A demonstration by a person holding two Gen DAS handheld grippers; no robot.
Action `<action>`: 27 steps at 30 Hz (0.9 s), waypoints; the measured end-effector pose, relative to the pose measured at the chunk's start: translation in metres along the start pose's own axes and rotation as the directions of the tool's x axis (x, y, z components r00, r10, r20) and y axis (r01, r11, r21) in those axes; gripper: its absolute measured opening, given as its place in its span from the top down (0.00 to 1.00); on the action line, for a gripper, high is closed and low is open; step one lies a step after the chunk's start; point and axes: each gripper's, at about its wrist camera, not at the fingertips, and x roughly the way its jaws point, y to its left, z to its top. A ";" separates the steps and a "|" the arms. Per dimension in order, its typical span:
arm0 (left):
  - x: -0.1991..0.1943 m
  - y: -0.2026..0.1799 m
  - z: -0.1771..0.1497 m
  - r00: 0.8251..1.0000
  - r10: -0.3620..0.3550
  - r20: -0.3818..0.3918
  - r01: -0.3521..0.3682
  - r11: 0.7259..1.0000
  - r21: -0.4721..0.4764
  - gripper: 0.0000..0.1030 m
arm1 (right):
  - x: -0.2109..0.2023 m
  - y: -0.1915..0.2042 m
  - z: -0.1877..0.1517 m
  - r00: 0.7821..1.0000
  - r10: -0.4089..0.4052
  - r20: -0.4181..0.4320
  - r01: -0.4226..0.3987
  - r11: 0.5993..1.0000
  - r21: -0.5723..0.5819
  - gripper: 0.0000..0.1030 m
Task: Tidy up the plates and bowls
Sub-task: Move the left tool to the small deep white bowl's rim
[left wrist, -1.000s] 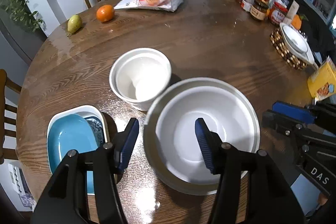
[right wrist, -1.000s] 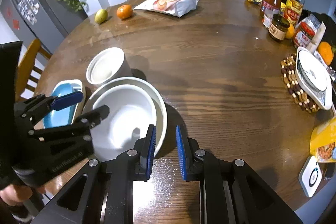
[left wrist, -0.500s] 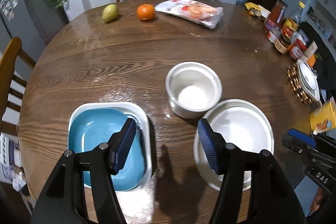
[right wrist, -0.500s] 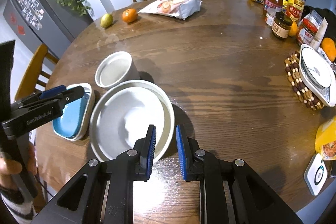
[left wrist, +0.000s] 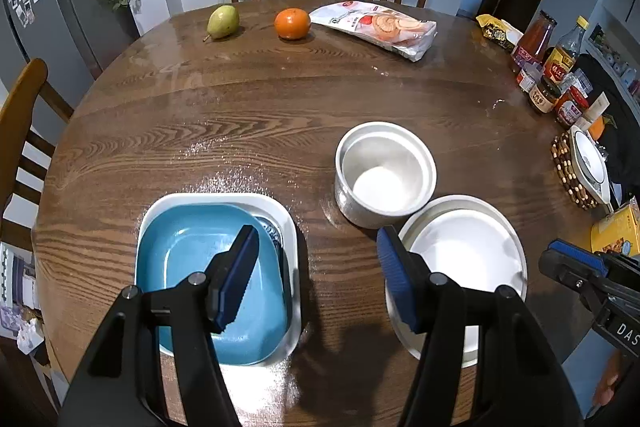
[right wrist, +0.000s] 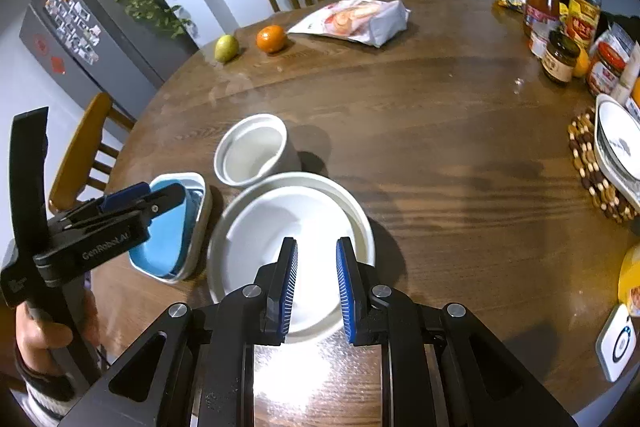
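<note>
Left claw [left wrist: 316, 275] hides part of blue plate [left wrist: 180, 259]; jar labels [left wrist: 554, 95] unreadable.

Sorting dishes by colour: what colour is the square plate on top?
Blue square plate; clearest in the left wrist view.

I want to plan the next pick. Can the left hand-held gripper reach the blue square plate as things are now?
Probably yes. The left hand-held gripper hangs open above the blue square plate, which lies topmost in the white square dish, nothing covering it.
</note>
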 end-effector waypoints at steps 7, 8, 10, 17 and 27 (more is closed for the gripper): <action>0.003 -0.004 0.008 1.000 -0.010 0.008 0.009 1.000 0.022 0.42 | 0.005 0.010 0.011 1.000 0.001 0.007 -0.001 1.000 -0.011 0.81; 0.004 -0.004 0.009 1.000 -0.010 0.008 0.010 1.000 0.026 0.42 | 0.006 0.011 0.013 1.000 0.000 0.007 0.000 1.000 -0.013 0.81; 0.006 -0.004 0.011 1.000 -0.012 0.007 0.012 0.999 0.034 0.42 | 0.009 0.013 0.016 1.000 -0.001 0.008 0.001 1.000 -0.016 0.81; 0.013 -0.004 0.020 1.000 -0.016 -0.001 0.016 0.999 0.051 0.42 | 0.017 0.018 0.026 1.000 0.002 0.002 -0.002 1.000 -0.014 0.81; 0.031 -0.003 0.036 1.000 -0.017 -0.025 0.019 0.997 0.072 0.42 | 0.032 0.023 0.043 1.000 -0.002 -0.011 0.002 1.000 -0.011 0.81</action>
